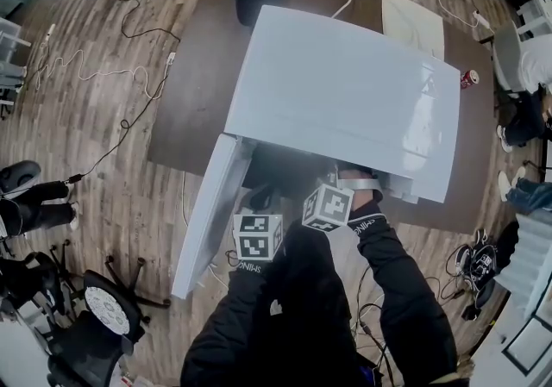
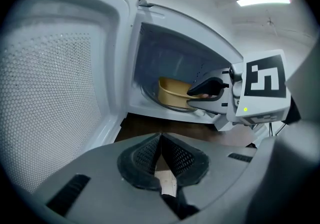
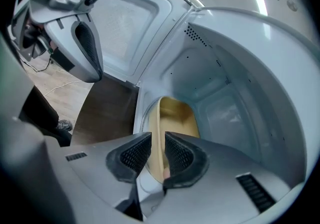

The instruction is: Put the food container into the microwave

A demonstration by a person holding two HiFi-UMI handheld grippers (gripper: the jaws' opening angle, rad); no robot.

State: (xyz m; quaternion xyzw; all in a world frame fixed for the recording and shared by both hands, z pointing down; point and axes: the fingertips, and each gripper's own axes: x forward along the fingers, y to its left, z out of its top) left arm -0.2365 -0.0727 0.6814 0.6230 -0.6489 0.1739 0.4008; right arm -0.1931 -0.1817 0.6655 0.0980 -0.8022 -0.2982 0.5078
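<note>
Fingers [image 3: 181,156] of the right gripper [image 3: 158,145] clamp 1 wall of the yellow container [image 3: 177,113], which already sits inside the microwave [image 1: 345,92]; left gripper [image 2: 161,154] hangs outside, jaws closed on nothing. Risk: pull back before letting go and the container drags out or tips

We see our right claw [image 3: 157,155] with its two black pads closed on the upright side wall of the tan food container [image 3: 179,114], which sits on the round turntable inside the white microwave [image 3: 240,68]. The microwave's door [image 3: 132,21] stands swung open beyond it, its dotted window facing us. At upper left the left claw [image 3: 92,68] hangs above the brown surface [image 3: 107,108], with pale wood floor [image 3: 52,93] further left.
</note>
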